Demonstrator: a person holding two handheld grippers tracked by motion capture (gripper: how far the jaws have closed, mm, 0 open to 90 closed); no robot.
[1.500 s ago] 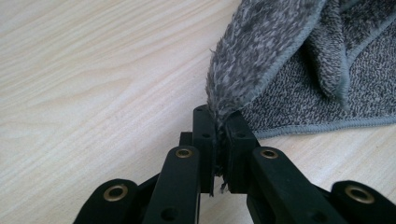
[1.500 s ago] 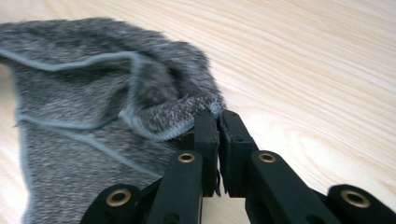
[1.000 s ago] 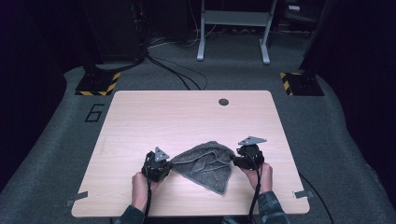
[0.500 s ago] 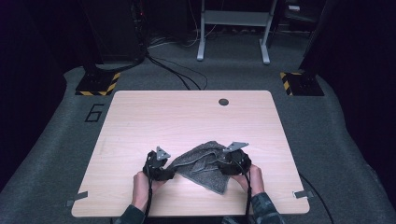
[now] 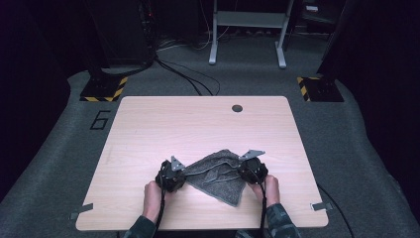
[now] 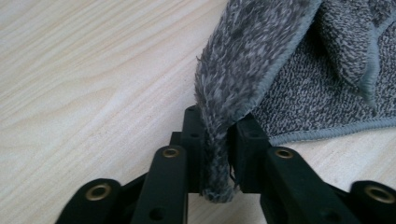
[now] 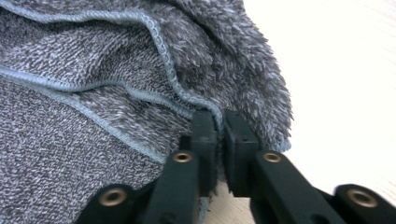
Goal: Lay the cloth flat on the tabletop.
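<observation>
A: What are the tongs doing right now?

B: The left gripper (image 6: 218, 154) is pinching a folded corner of the grey towel (image 6: 299, 70) between its jaws, low in the middle of the left gripper view. The right gripper (image 7: 219, 140) is clamping what looks like a hemmed edge, though the fluffy pile is hiding the exact bite.

A: And the towel itself?

B: It is lying rumpled in the lower middle of the high view, on the near part of the wooden table (image 5: 198, 124), stretched between the left gripper (image 5: 173, 174) and the right gripper (image 5: 250, 169).

A: How should this step be done well?

B: I am judging that they are spreading or folding it. Both grips should be staying firm, both hands lifting evenly, and the pull should be going outward gently so the creases in the middle are smoothing out without a corner slipping free.
</observation>
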